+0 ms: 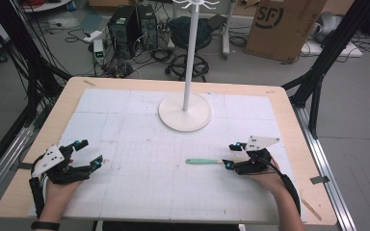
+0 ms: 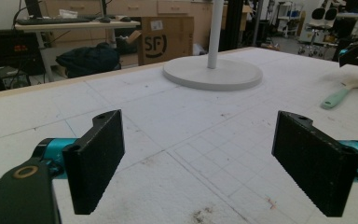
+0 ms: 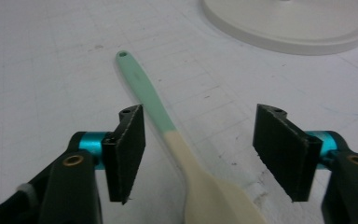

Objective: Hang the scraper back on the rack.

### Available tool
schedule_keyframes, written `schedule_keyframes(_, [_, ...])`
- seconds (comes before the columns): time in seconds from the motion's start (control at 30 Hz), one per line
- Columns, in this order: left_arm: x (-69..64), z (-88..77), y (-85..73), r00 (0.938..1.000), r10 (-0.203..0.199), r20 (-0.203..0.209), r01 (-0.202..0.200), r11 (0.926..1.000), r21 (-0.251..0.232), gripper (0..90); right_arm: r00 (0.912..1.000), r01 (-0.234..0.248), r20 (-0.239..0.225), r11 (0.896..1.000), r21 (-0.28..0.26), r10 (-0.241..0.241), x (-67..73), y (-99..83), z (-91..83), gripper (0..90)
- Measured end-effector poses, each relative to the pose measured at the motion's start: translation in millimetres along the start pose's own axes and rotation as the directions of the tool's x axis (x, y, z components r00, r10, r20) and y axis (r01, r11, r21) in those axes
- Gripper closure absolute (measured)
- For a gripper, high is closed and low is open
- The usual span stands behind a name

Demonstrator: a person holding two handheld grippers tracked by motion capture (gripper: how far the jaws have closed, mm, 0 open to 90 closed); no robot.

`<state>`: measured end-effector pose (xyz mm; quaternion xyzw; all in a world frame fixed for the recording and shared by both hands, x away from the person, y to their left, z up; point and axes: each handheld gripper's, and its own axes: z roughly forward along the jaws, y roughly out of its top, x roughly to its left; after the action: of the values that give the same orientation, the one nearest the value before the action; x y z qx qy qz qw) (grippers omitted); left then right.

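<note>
On the white gridded table [image 1: 125, 192], toward the right side, lies a spatula [image 3: 177, 140] with mint-green handle and cream blade, flat, handle end pointing toward the table's middle. Right claw [image 3: 198, 154] spread wide, gripping nothing, straddling the spatula where green handle meets cream neck; closer to the near-left jaw than to the other, apparently not touching either, though hard to tell at this angle. Left claw [image 2: 198, 168] likewise spread wide and empty, resting low over bare table well apart from the spatula, facing the round base of the white hook stand [image 1: 185, 111] at the far middle.

Likely trouble from here: closing off-centre would let the nearer jaw push first, skidding or pivoting the flat handle sideways instead of pinching it. Thin handle lying flush on the table also risks the jaws closing above it and catching nothing, or scraping the surface if pressed too low. Gripping near the neck could leave the long handle end drooping once lifted.
</note>
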<state>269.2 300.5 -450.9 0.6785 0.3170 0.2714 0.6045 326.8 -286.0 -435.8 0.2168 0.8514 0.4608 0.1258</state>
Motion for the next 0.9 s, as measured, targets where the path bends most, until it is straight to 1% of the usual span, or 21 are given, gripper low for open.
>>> schedule_keyframes(0.1, [0.0,0.0,0.0,1.0,0.0,-0.001,0.0,1.0,0.0,17.5,0.9998,0.012,-0.014,0.999,0.052,-0.011,-0.7,0.4,6.3,42.5])
schedule_keyframes(0.13, [-0.1,0.0,0.0,1.0,0.0,0.0,0.0,1.0,0.0,17.5,0.9997,0.02,-0.015,0.998,0.063,-0.019,-1.2,0.0,8.6,44.0])
schedule_keyframes(0.2, [0.0,0.0,0.0,1.0,0.0,-0.004,0.0,1.0,0.001,17.5,0.9997,0.021,-0.017,0.995,0.094,-0.019,-1.5,-1.0,12.2,46.0])
schedule_keyframes(0.3, [0.0,0.1,0.0,1.0,-0.002,-0.004,0.002,1.0,0.001,17.6,0.9992,0.029,-0.03,0.992,0.119,-0.026,-0.6,-1.7,15.6,51.5])
schedule_keyframes(0.33, [0.0,0.2,0.0,1.0,-0.003,-0.005,0.003,1.0,0.0,17.6,0.9988,0.039,-0.034,0.992,0.12,-0.035,-0.6,-1.4,16.7,52.9])
schedule_keyframes(0.37, [-0.1,0.2,0.0,1.0,-0.002,-0.005,0.002,1.0,0.001,17.6,0.9987,0.04,-0.037,0.991,0.126,-0.036,0.2,-1.2,17.2,53.4])
schedule_keyframes(0.4, [0.0,0.2,0.0,1.0,-0.003,-0.006,0.003,1.0,0.001,17.6,0.9983,0.053,-0.032,0.991,0.124,-0.049,-0.4,-0.9,18.2,53.5])
schedule_keyframes(0.47, [0.0,0.2,0.0,1.0,-0.003,-0.006,0.003,1.0,0.001,17.6,0.9986,0.047,-0.032,0.989,0.141,-0.043,0.3,-0.3,19.0,55.1])
schedule_keyframes(0.5, [-0.1,0.2,0.0,1.0,-0.003,-0.007,0.003,1.0,0.001,17.6,0.9979,0.057,-0.038,0.988,0.145,-0.052,-0.4,-0.1,20.1,56.4])
schedule_keyframes(0.6, [-0.2,0.3,0.0,1.0,-0.002,-0.008,0.002,1.0,0.001,17.7,0.9975,0.053,-0.053,0.987,0.153,-0.046,-1.4,0.4,21.2,60.5])
schedule_keyframes(0.7, [-0.1,0.3,0.0,1.0,-0.003,-0.008,0.003,1.0,0.002,17.7,0.9969,0.034,-0.075,0.988,0.152,-0.023,-1.9,-0.4,21.3,65.5])
schedule_keyframes(0.77, [-0.3,0.3,0.0,0.9999,-0.002,-0.01,0.002,1.0,0.002,17.8,0.997,0.011,-0.077,0.988,0.153,0.001,-3.1,-1.0,21.3,67.5])
schedule_keyframes(0.8, [-0.3,0.3,0.0,0.9999,-0.002,-0.01,0.002,1.0,0.002,17.8,0.9972,0.004,-0.074,0.988,0.155,0.008,-3.3,-0.8,21.2,69.9])
schedule_keyframes(0.87, [-0.4,0.3,0.0,0.9999,-0.001,-0.011,0.001,1.0,0.001,17.8,0.9964,-0.006,-0.082,0.987,0.16,0.019,-4.3,-0.1,21.3,74.5])
schedule_keyframes(0.9, [-0.5,0.3,-0.1,1.0,0.0,-0.01,0.0,1.0,0.003,17.9,0.9966,-0.004,-0.08,0.987,0.16,0.017,-4.2,0.1,21.4,75.0])
